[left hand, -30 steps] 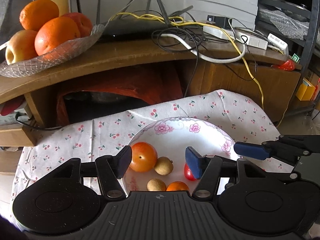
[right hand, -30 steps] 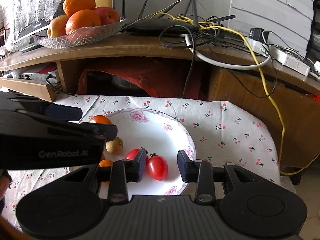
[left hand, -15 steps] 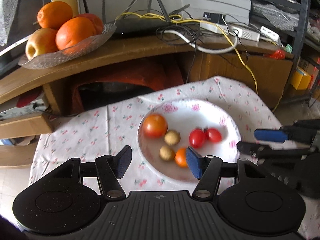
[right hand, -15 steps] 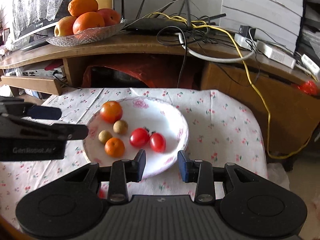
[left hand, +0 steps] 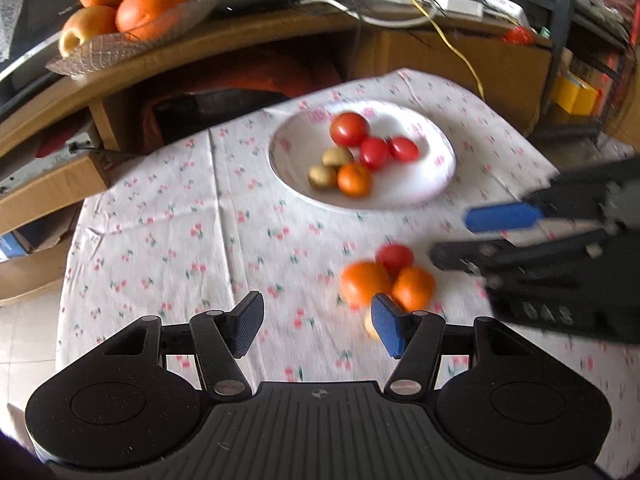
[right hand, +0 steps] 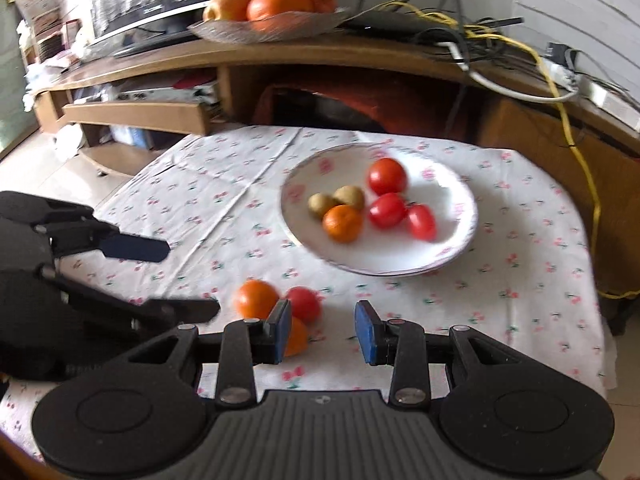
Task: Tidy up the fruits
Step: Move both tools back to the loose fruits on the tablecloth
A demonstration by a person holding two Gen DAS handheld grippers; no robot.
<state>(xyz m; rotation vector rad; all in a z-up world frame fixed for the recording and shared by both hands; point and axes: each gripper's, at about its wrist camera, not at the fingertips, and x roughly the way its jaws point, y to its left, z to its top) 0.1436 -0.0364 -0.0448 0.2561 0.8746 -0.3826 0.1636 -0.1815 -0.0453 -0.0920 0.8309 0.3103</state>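
Note:
A white flowered plate [left hand: 436, 184] [right hand: 460, 240] on the cherry-print cloth holds a large tomato [left hand: 349, 129] [right hand: 387, 176], two small red tomatoes [right hand: 387, 210], a small orange [left hand: 355, 178] [right hand: 343, 223] and two brown fruits [left hand: 322, 176] [right hand: 321, 204]. Nearer me on the cloth lie two oranges [left hand: 365, 283] [right hand: 256, 299] and a tomato [left hand: 394, 256] [right hand: 304, 305] in a cluster. My left gripper [left hand: 316, 326] is open and empty, just left of that cluster. My right gripper [right hand: 324, 332] is open and empty, its left finger over one orange.
A wooden shelf [left hand: 248, 32] behind the table carries a glass dish [left hand: 120, 46] [right hand: 272, 28] of oranges and apples, a router and tangled cables [right hand: 520, 60]. The cloth [left hand: 180, 240] covers the table; its edges drop off left and right.
Both grippers have pulled back and up from the plate, which now sits farther away. The cluster of loose fruit on the cloth has come into view. Both stay open.

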